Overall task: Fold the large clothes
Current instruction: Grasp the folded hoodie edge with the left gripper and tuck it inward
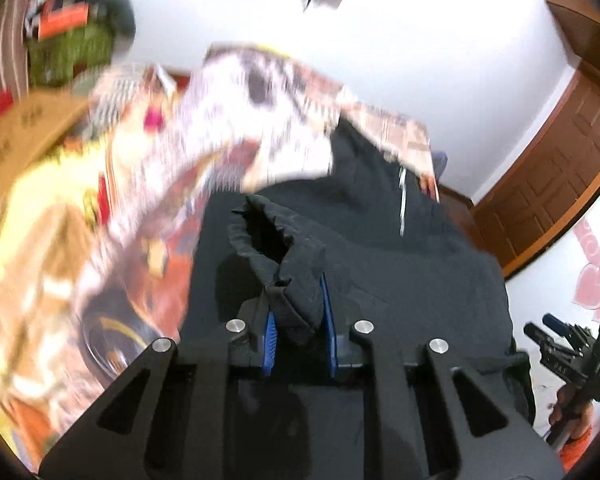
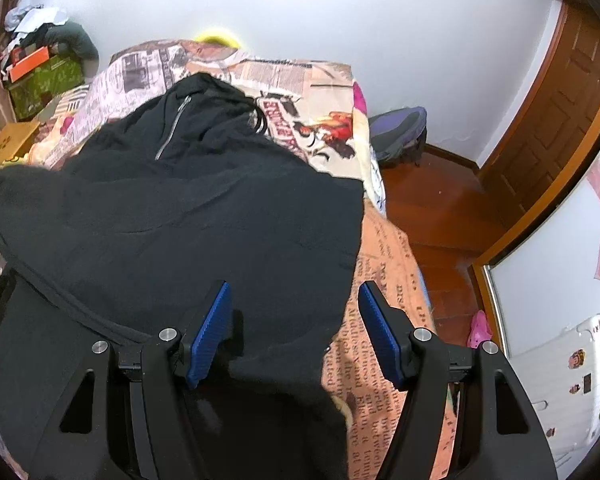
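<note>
Black cloth, a sleeve cuff (image 1: 278,256) of the jacket (image 1: 380,248), sat clamped in the left gripper (image 1: 298,330), raised over the bed (image 1: 60,240). Right view: right gripper (image 2: 296,332) stood apart, straddling the jacket's near right edge.

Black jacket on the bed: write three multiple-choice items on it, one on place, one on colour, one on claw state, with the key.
1. Where does the black jacket lie?
A. on the printed bedspread
B. on the wooden floor
C. on a chair

2. What colour are the claw pads?
A. red
B. blue
C. white

3. How is the left claw?
A. open above the cloth
B. out of view
C. shut on the jacket's cuff

Key: 1 A, the jacket spreads over the newspaper-print cover; 2 B, ribbed blue pads line both claws; 3 C, the sleeve end is pinched between its pads, while the right claw stands open over the hem.
</note>
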